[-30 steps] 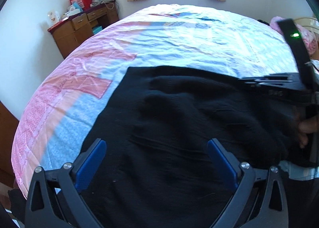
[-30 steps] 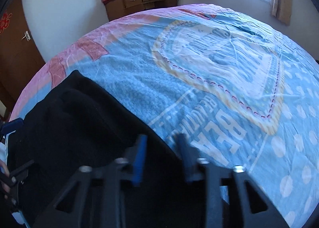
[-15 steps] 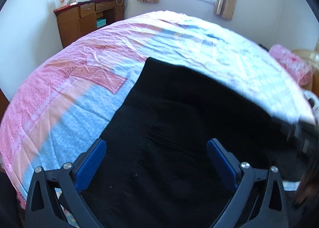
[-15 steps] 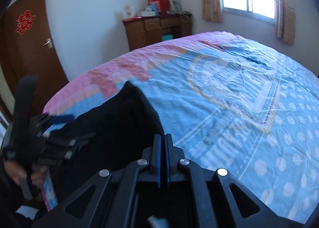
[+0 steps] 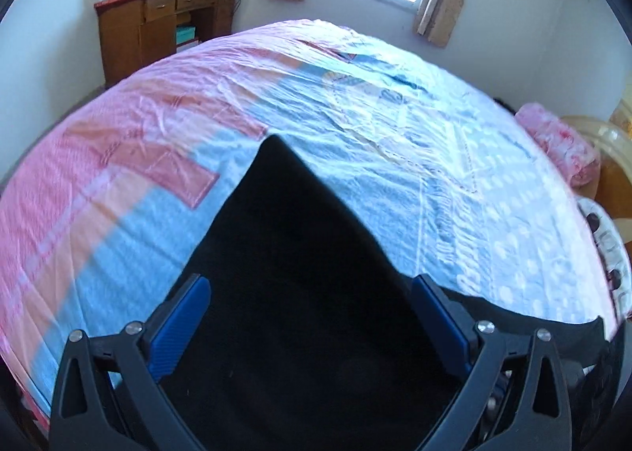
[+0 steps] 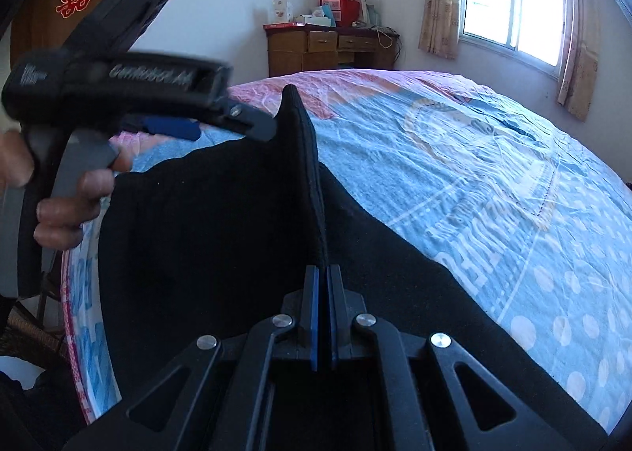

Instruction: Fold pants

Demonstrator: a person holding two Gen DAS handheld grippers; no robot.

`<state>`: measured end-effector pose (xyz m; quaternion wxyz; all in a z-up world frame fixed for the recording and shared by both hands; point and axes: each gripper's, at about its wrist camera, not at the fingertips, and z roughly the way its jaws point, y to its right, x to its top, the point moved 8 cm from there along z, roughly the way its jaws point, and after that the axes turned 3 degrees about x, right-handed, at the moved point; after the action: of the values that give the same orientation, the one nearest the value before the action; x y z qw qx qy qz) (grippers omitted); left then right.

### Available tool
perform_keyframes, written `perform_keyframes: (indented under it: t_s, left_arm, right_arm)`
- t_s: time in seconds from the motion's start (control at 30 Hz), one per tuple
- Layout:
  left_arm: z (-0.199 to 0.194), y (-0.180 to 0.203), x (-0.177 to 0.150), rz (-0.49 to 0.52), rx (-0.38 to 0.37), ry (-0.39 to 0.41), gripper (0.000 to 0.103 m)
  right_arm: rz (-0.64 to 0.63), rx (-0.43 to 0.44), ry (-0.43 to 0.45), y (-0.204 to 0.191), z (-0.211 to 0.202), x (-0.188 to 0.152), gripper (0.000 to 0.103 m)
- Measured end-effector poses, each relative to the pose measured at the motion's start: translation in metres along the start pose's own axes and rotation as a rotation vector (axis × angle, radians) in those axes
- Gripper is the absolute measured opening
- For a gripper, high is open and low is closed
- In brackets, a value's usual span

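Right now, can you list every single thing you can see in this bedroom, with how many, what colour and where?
pants: one, black, lying on the near end of the bed, one edge lifted
bed cover: one, pink and light blue with white dots, spread over the bed
wooden desk: one, brown, against the far wall
red bag: one, on the desk among small boxes
window: one, bright, far wall
curtains: two, beige, either side of the window
door: one, brown with a red paper sign, at left
pink bundle: one, beside the bed at right
left gripper: open, above the pants
right gripper: shut on the pants edge
hand: one, holding the left gripper's handle
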<state>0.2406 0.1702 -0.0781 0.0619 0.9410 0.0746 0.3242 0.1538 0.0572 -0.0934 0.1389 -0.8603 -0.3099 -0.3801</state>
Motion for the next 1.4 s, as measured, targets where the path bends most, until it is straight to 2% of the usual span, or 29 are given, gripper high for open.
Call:
perform_keyframes:
  t_s: [0.07,0.13,0.23,0.4,0.43,0.47,0.5,0.57,0.6,0.67,0.7,0.8,0.87,0.93,1.0,1.03,1.07,1.1,1.2,1.3,1.4]
  left_arm:
    - [0.010,0.001,0.010,-0.010,0.018,-0.001,0.103]
    - [0.022,-0.001,0.015,-0.039,0.037,-0.037,0.103]
    - [0.037,0.002,0.023,-0.069,0.025,-0.080,0.103]
    - [0.062,-0.001,0.028,-0.051,0.116,-0.127,0.100]
    - [0.067,-0.002,0.025,-0.059,0.111,-0.145,0.094]
    - [0.070,-0.003,0.023,-0.059,0.115,-0.155,0.083]
    - [0.073,-0.007,0.021,-0.056,0.137,-0.161,0.077]
    - [0.069,-0.012,0.018,-0.052,0.149,-0.139,0.054]
    - [0.063,-0.016,0.018,-0.072,0.130,-0.113,0.048]
    - [0.053,-0.021,0.016,-0.134,0.054,-0.079,0.026]
    - [0.046,-0.026,0.012,-0.187,0.000,-0.055,0.025]
    - [0.033,-0.033,0.002,-0.240,-0.043,-0.018,0.021]
    - [0.026,-0.034,-0.002,-0.273,-0.069,0.002,0.019]
    - [0.013,-0.036,-0.004,-0.304,-0.111,0.041,0.018]
    - [0.001,-0.033,-0.005,-0.293,-0.125,0.075,0.018]
    - [-0.004,-0.031,-0.005,-0.287,-0.129,0.087,0.018]
    - [-0.007,-0.030,-0.004,-0.282,-0.131,0.098,0.018]
    - [-0.011,-0.029,-0.005,-0.278,-0.133,0.106,0.018]
    - [-0.017,-0.030,-0.008,-0.300,-0.154,0.105,0.018]
    - [-0.022,-0.032,-0.008,-0.329,-0.185,0.099,0.018]
    - [-0.030,-0.031,-0.006,-0.343,-0.221,0.095,0.018]
  right_arm:
    - [-0.021,-0.014,0.011,-0.003,-0.002,-0.002,0.004]
    - [-0.054,-0.041,0.021,-0.008,-0.004,-0.003,0.004]
    - [-0.100,-0.070,0.021,-0.014,-0.003,-0.005,0.004]
    - [-0.151,-0.100,0.014,-0.022,0.001,-0.012,0.004]
    - [-0.159,-0.107,0.015,-0.023,0.000,-0.012,0.004]
    - [-0.165,-0.114,0.018,-0.024,0.000,-0.012,0.004]
    - [-0.169,-0.119,0.020,-0.024,0.000,-0.013,0.004]
    - [-0.181,-0.128,0.023,-0.026,0.002,-0.013,0.004]
    - [-0.187,-0.131,0.023,-0.026,0.003,-0.013,0.004]
    - [-0.196,-0.140,0.021,-0.026,0.005,-0.015,0.004]
    - [-0.194,-0.143,0.018,-0.025,0.007,-0.015,0.004]
    - [-0.155,-0.154,0.027,-0.017,0.007,-0.012,0.004]
    - [-0.054,-0.149,0.084,-0.001,-0.008,-0.005,0.006]
    - [0.137,-0.092,0.139,0.020,-0.029,0.000,0.010]
    - [0.375,-0.038,0.209,0.050,-0.058,-0.008,0.030]
    - [0.505,-0.011,0.253,0.066,-0.074,-0.019,0.054]
    - [0.632,0.002,0.305,0.084,-0.090,-0.032,0.071]
    - [0.758,0.001,0.353,0.102,-0.106,-0.050,0.073]
    - [0.995,0.012,0.369,0.137,-0.129,-0.100,0.073]
    - [1.134,-0.004,0.421,0.157,-0.149,-0.135,0.073]
    - [1.227,0.029,0.462,0.172,-0.153,-0.150,0.073]
